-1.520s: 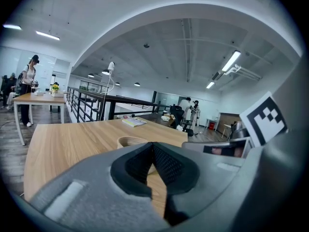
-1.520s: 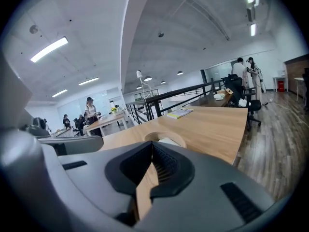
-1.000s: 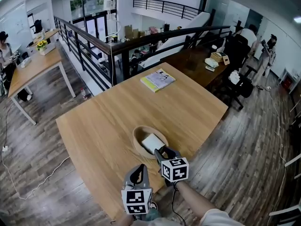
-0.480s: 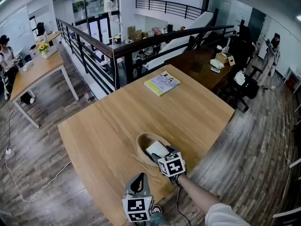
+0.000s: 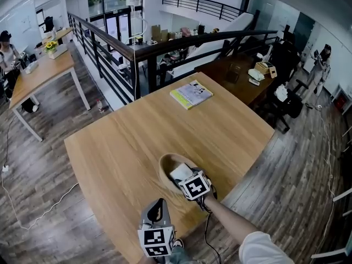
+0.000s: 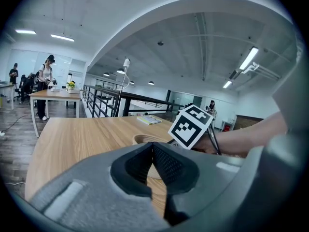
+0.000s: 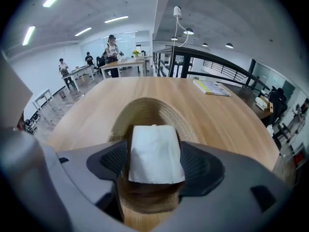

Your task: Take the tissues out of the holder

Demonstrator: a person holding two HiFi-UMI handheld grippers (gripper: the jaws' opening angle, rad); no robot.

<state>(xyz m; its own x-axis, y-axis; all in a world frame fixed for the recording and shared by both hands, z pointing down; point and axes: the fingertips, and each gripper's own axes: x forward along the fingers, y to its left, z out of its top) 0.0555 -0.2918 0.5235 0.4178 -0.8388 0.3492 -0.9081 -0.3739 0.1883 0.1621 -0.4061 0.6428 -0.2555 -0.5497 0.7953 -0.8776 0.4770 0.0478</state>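
A shallow woven holder (image 5: 164, 168) sits on the wooden table (image 5: 132, 131) near its front edge, with a white folded stack of tissues (image 5: 178, 171) lying in it. My right gripper (image 5: 182, 177) reaches into the holder from the near side. In the right gripper view its jaws are opening and the tissues (image 7: 154, 149) lie between the two dark pads (image 7: 113, 159), inside the holder (image 7: 147, 105). My left gripper (image 5: 158, 204) hovers over the table's front edge, just short of the holder (image 6: 141, 139). It is shut with nothing in it (image 6: 152, 147).
A yellow-green book (image 5: 191, 94) lies at the table's far corner. Behind the table runs a black railing (image 5: 115, 48), with a dark desk (image 5: 234, 73) at the right. People stand far off by a long table (image 5: 38, 73) at the left.
My right gripper has edged further into the holder and its jaws have spread around the tissues. The left gripper has stayed by the front edge.
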